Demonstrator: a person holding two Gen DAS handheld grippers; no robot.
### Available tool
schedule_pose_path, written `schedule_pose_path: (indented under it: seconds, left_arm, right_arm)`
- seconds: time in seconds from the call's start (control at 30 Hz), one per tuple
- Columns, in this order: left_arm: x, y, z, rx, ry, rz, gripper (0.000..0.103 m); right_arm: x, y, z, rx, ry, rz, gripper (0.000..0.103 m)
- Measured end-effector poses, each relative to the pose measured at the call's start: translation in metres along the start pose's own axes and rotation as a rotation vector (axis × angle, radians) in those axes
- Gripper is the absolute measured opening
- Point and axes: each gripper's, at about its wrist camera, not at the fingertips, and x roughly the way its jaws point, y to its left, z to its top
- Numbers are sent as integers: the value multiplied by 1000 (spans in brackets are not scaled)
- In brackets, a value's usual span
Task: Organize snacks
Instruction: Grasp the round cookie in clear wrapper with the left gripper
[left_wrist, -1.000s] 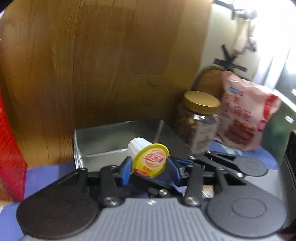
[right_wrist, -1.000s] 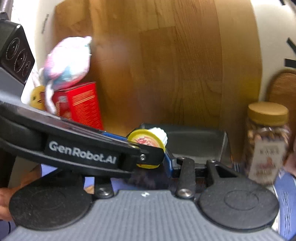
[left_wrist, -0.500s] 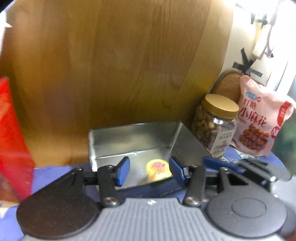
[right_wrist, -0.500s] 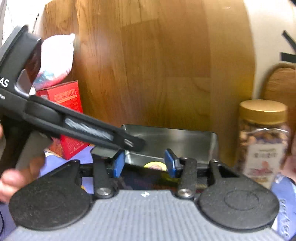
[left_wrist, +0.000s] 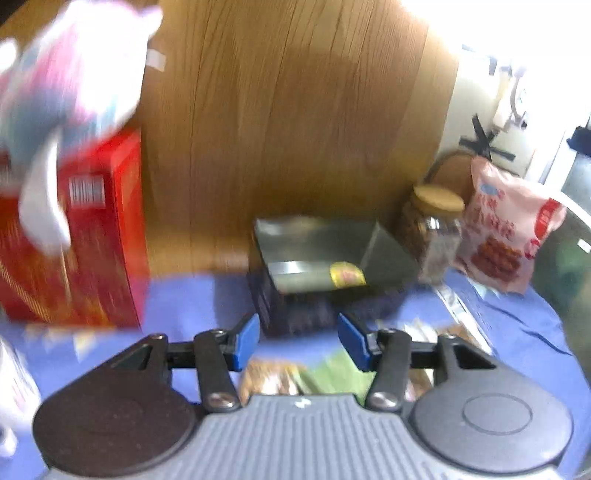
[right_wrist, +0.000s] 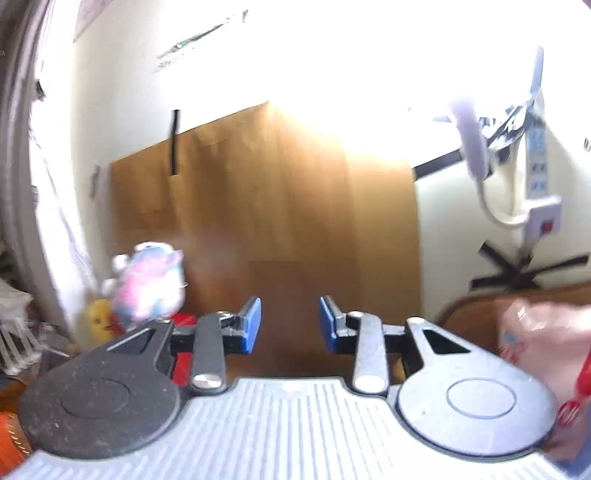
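A yellow-lidded jelly cup (left_wrist: 346, 275) lies inside the open metal tin (left_wrist: 388, 247) against the wooden board. My left gripper (left_wrist: 298, 338) is open and empty, drawn back from the tin above the blue cloth. Snack packets (left_wrist: 295, 380) lie on the cloth just under its fingers. My right gripper (right_wrist: 290, 325) is open and empty, raised and pointing at the wooden board (right_wrist: 266, 229); the tin is out of its view.
A red box (left_wrist: 74, 236) stands at the left with a pastel plush toy (left_wrist: 70, 74) on top. A nut jar with a gold lid (left_wrist: 434, 229) and a pink snack bag (left_wrist: 506, 229) stand right of the tin. A power strip (right_wrist: 537, 192) hangs on the wall.
The left gripper let go of the jelly cup into the tin, then pulled back. The right gripper lifted and tilted up, away from the tin.
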Motion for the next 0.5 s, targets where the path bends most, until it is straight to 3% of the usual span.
schedule_pose_path:
  seconds: [0.17,0.27,0.37,0.5]
  left_arm:
    - [15,-2,-31,-46,73,-70,48]
    - [25,-15,-30,-60,80,-128,48]
    - [40,-36,-26,-54,90,-187,48]
    - [68,-65,-23,-21,127,-218,48]
  right_arm:
    - [32,-10,-104,40,262,9,38]
    - [52,-42,-168,190,388,-51,39]
    - [57,-67,-202,321,395,-33,57]
    - [50,-72,-221,375,364,33,59]
